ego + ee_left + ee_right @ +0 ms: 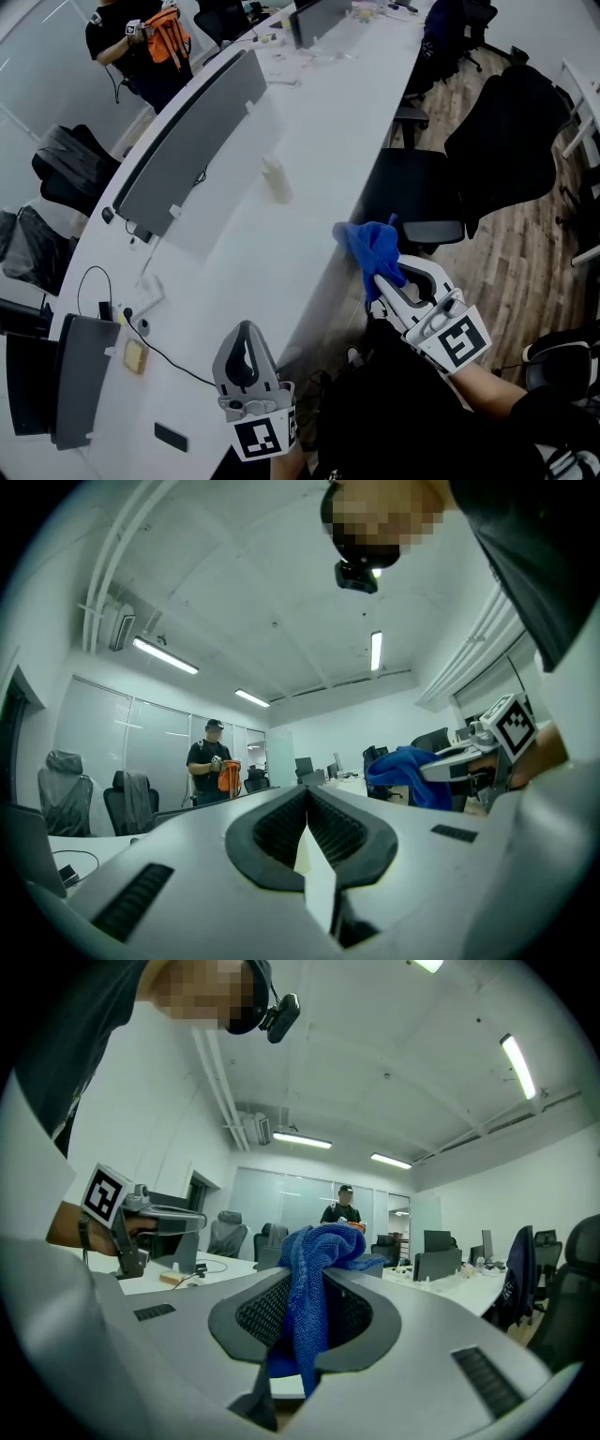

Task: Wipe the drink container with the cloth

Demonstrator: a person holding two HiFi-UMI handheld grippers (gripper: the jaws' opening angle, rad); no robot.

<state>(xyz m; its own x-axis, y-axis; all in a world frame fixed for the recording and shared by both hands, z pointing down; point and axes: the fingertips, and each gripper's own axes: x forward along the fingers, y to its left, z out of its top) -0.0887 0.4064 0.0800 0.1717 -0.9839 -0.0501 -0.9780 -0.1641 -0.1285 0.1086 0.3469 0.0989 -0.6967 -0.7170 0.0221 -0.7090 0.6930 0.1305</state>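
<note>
You carry the blue cloth (368, 246) in your right gripper (382, 279); the drink container (276, 180) stands on the white tabletop (309, 122).

Your right gripper's jaws are clamped on the cloth, which bunches out past the tips and hangs down between them, at the tabletop's edge. Your left gripper (246, 328) is closed tight, its 2 jaws meeting with nothing between them, over the tabletop's near end. The container, a pale, blurred bottle, stands upright well apart from both grippers, near the grey divider panel (197, 141).
</note>
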